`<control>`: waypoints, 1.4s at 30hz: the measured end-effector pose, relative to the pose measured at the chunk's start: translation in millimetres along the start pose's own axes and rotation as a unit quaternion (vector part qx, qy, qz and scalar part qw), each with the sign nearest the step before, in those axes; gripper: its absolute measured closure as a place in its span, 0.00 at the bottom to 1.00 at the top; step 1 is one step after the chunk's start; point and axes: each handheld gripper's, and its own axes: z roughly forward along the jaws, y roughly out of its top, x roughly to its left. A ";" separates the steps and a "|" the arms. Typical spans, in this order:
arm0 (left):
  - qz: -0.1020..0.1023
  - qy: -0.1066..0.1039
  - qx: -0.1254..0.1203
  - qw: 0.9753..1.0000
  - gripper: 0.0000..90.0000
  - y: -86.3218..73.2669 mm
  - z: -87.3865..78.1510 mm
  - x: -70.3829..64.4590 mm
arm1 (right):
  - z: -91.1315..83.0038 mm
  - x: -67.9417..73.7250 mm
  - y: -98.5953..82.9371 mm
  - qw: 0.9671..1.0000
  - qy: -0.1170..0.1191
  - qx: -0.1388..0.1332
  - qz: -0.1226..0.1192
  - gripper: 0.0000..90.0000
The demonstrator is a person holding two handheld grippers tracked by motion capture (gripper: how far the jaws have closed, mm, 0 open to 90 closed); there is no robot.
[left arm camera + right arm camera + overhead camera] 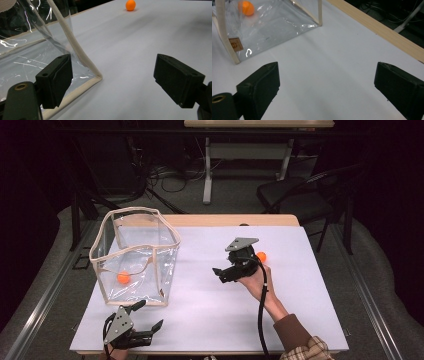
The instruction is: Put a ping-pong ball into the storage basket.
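Both our claws, left (148, 316) and right (218, 273), gape wide and empty. One ball (123, 278) is bagged; the other (261, 256) lies at the right claw's 2 o'clock. A careless nudge could roll it away.

the left gripper (142, 317) sits at the bottom edge of the high view, and the hand holding it is mostly cut off there. in the left gripper view the clear bag (30, 50) runs off the top and left edges. the ball on the table (261, 256) is half tucked behind the right gripper (222, 272) (small, too). the bag's tag (236, 44) is too small to read.
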 end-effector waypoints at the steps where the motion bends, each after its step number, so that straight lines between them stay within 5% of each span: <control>1: -0.002 0.000 -0.001 1.000 0.18 -0.1 -0.3 0.0 | 0.0 -0.1 -3.7 1.000 -0.002 0.001 0.001 0.05; 19: -0.002 0.001 0.001 1.000 0.18 -0.4 -0.8 -0.2 | -5.9 -15.6 -50.1 0.999 -0.032 0.027 0.027 0.02; 42: 0.001 0.001 0.003 1.000 0.18 -0.1 -0.2 -0.6 | -18.2 -47.4 -75.7 0.994 -0.082 0.035 0.063 0.01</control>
